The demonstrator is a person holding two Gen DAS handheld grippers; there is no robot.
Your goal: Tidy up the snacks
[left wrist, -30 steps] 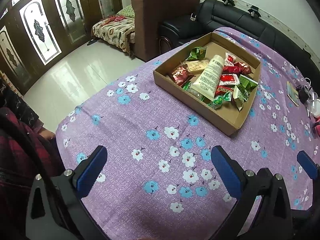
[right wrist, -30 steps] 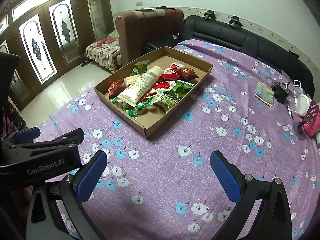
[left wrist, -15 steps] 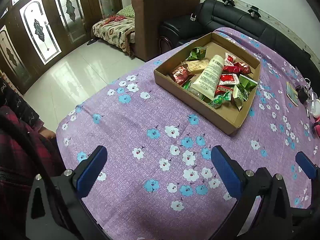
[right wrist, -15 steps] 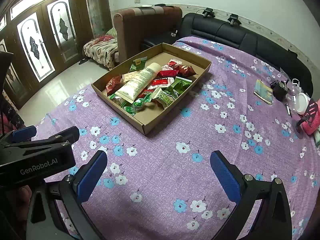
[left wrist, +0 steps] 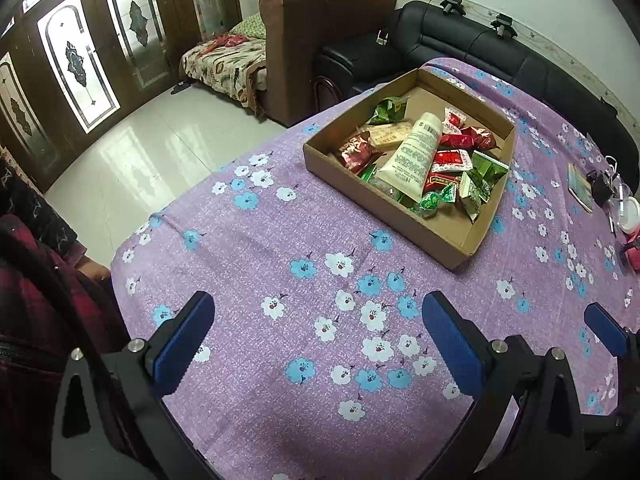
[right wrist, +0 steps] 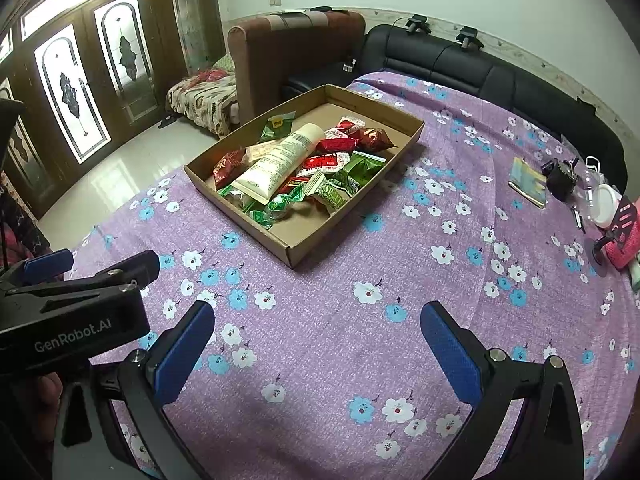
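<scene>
On the tabletop (right wrist: 320, 320), under a purple flowered cloth, sits a shallow cardboard tray (right wrist: 294, 246) that holds the snacks: red wrappers (right wrist: 326, 160) and green wrappers (right wrist: 360, 170) heaped around a cream tube (right wrist: 280, 160) lying slantwise across the pile. Near the tray's closest corner, both grippers hover above bare cloth. The left gripper (left wrist: 316, 344) has its blue fingers (left wrist: 182, 344) spread wide, with nothing between them; the right gripper (right wrist: 316, 344) is the same (its fingers (right wrist: 450, 354) equally far apart). Well to the right of the tray lie a small booklet (right wrist: 528, 182), a white lid (right wrist: 608, 204) and a pink object (right wrist: 622, 246).
</scene>
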